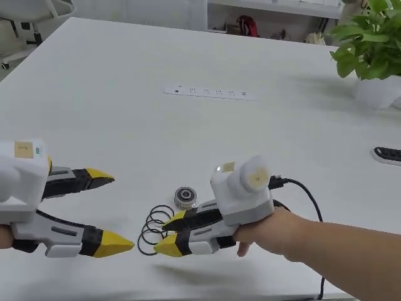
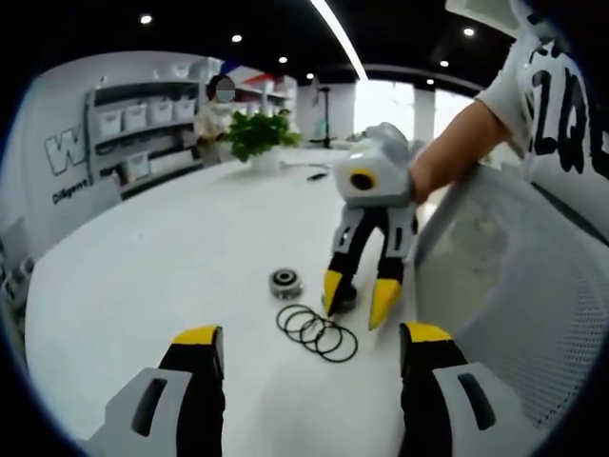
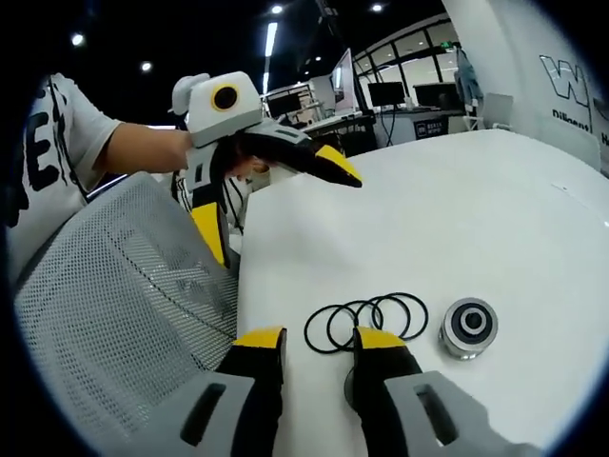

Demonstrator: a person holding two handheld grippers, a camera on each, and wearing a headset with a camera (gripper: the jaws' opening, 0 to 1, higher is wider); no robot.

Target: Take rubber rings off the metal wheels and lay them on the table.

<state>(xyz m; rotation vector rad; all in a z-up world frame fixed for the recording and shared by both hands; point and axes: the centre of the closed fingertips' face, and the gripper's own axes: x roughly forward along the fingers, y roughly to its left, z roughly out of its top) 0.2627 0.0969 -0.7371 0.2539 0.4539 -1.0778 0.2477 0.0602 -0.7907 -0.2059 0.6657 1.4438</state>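
The fingers of the left gripper (image 1: 109,210) are spread wide, with nothing between them. Those of the right gripper (image 1: 168,233) are parted only narrowly. Their yellow tips are lowered to the table (image 1: 188,138), just beside the rubber rings (image 1: 153,229). In the right gripper view a small dark round thing is half hidden by one jaw; what it is, and whether it is touched, cannot be told.

The rubber rings are laid flat on the table as a short chain of overlapping black loops, between the two grippers. The metal wheel (image 1: 185,196) is set just beyond them, apart from both grippers.

The work is placed close to the near edge of the table, where a mesh chair (image 3: 124,295) is drawn up. Wide bare tabletop is left beyond the wheel, up to a white socket strip (image 1: 210,93). To the far right a potted plant (image 1: 371,37) and a dark socket strip (image 1: 387,155) are kept well apart from the work. A black cable (image 1: 307,188) is trailed from the right gripper over the near edge.

On a far wall (image 2: 67,157) a large "W" and the word "Diligent" can be read. Pale stickers on the grippers cannot be read.
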